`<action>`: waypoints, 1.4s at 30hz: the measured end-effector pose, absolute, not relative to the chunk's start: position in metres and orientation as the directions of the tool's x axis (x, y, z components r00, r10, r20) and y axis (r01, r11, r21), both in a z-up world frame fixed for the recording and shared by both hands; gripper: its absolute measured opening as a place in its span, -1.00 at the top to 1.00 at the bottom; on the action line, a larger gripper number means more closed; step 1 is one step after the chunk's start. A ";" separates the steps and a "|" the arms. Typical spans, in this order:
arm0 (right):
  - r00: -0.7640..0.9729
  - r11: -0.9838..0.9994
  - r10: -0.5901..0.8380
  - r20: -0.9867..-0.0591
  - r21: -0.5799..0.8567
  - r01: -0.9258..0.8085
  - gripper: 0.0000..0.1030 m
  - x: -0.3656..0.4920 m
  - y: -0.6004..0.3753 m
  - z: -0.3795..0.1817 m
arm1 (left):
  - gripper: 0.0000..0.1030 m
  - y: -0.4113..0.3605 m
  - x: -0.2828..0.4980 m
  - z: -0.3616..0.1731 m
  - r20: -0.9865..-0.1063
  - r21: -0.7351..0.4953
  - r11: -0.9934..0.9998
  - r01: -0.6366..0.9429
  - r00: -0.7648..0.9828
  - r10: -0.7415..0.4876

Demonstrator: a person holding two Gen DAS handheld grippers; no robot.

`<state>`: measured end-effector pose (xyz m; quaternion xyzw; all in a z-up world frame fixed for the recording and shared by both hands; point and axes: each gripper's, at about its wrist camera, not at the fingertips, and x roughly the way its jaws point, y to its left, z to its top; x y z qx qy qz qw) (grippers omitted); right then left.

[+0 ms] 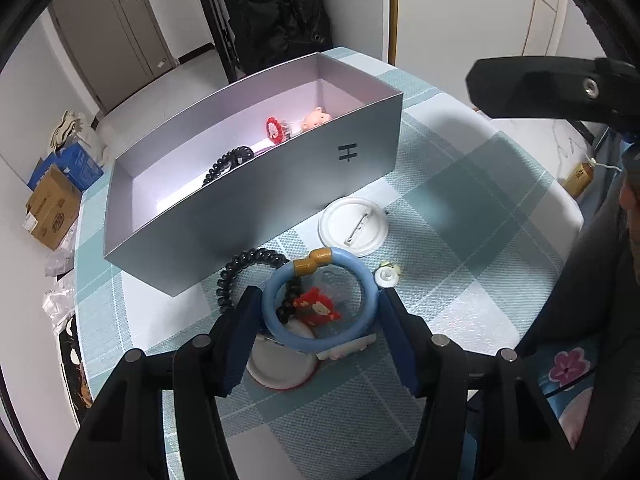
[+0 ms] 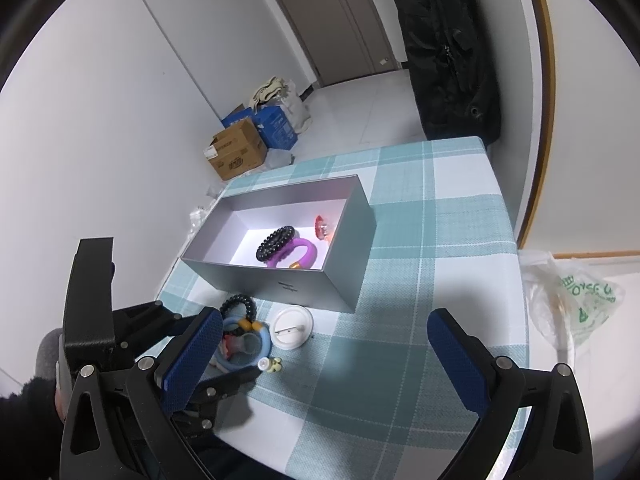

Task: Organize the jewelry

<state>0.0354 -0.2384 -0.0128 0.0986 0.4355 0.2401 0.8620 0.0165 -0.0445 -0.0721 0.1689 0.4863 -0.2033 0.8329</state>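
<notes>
A light blue bangle (image 1: 276, 332) with a gold clasp lies on a small heap of trinkets on the checked tablecloth. My left gripper (image 1: 318, 300) has its blue pads against the bangle's two sides, shut on it; from the right wrist view the bangle (image 2: 262, 346) sits between those fingers. Under and around it are a black bead bracelet (image 1: 236, 270), a red charm (image 1: 316, 306) and a red-rimmed badge (image 1: 280, 372). The grey box (image 1: 280, 192) behind holds a black bracelet (image 2: 276, 242), a purple bangle (image 2: 310, 254) and a red trinket (image 2: 322, 226). My right gripper (image 2: 325, 314) stands open and empty over the cloth.
A white pin badge (image 1: 354, 226) and a small white-yellow piece (image 1: 387, 274) lie right of the bangle. A plastic bag (image 2: 576, 300) sits off the table's right edge. Cardboard boxes (image 2: 240, 152) stand on the floor; a black bag (image 2: 448, 52) hangs behind.
</notes>
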 end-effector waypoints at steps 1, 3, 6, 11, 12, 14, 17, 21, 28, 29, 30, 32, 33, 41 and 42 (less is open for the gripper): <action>0.506 0.866 0.499 -0.704 0.380 -0.326 -1.00 0.035 -0.239 -0.013 | -0.06 -0.044 0.017 -0.071 -0.879 0.070 0.862 0.502 0.439 -0.184; 0.505 0.866 0.498 -0.705 0.380 -0.324 -1.00 0.036 -0.238 -0.013 | -0.06 -0.041 0.019 -0.068 -0.877 0.031 0.870 0.492 0.431 -0.212; 0.503 0.868 0.494 -0.709 0.376 -0.323 -1.00 0.036 -0.238 -0.014 | -0.06 -0.033 0.023 -0.059 -0.865 -0.034 0.885 0.465 0.429 -0.259; 0.497 0.870 0.491 -0.715 0.378 -0.316 -1.00 0.036 -0.239 -0.017 | -0.06 -0.022 0.024 -0.043 -0.833 -0.107 0.893 0.437 0.451 -0.320; 0.493 0.870 0.492 -0.718 0.379 -0.316 -1.00 0.036 -0.239 -0.018 | -0.06 -0.020 0.024 -0.039 -0.826 -0.118 0.893 0.434 0.457 -0.331; 0.486 0.866 0.497 -0.719 0.382 -0.321 -1.00 0.036 -0.238 -0.020 | -0.06 -0.016 0.024 -0.031 -0.806 -0.145 0.892 0.427 0.473 -0.357; 0.468 0.861 0.503 -0.727 0.375 -0.345 -1.00 0.034 -0.232 -0.022 | -0.06 -0.008 0.024 -0.018 -0.774 -0.187 0.893 0.409 0.499 -0.390; 0.424 0.837 0.528 -0.736 0.367 -0.405 -0.94 0.028 -0.217 -0.027 | -0.06 0.004 0.030 -0.006 -0.726 -0.269 0.888 0.372 0.528 -0.441; 0.325 0.780 0.531 -0.783 0.301 -0.549 -0.61 0.015 -0.175 -0.040 | -0.06 0.031 0.036 0.008 -0.663 -0.355 0.889 0.290 0.592 -0.458; 0.319 0.774 0.524 -0.790 0.286 -0.564 -0.57 0.013 -0.170 -0.042 | -0.06 0.035 0.036 0.009 -0.655 -0.366 0.886 0.284 0.598 -0.462; 0.313 0.770 0.517 -0.797 0.273 -0.576 -0.54 0.012 -0.166 -0.044 | -0.06 0.038 0.037 0.011 -0.648 -0.375 0.885 0.277 0.604 -0.464; 0.302 0.763 0.493 -0.816 0.239 -0.601 -0.37 0.010 -0.156 -0.049 | -0.06 0.045 0.038 0.013 -0.638 -0.394 0.882 0.259 0.614 -0.465; 0.300 0.762 0.482 -0.824 0.224 -0.608 -0.31 0.010 -0.153 -0.052 | -0.06 0.048 0.039 0.013 -0.634 -0.404 0.880 0.249 0.618 -0.465; 0.327 0.769 0.409 -0.852 0.129 -0.626 0.15 0.012 -0.138 -0.061 | -0.06 0.061 0.044 0.009 -0.626 -0.476 0.853 0.215 0.598 -0.500; 0.328 0.770 0.400 -0.856 0.120 -0.627 0.19 0.011 -0.137 -0.063 | -0.06 0.061 0.045 0.008 -0.627 -0.478 0.852 0.213 0.597 -0.500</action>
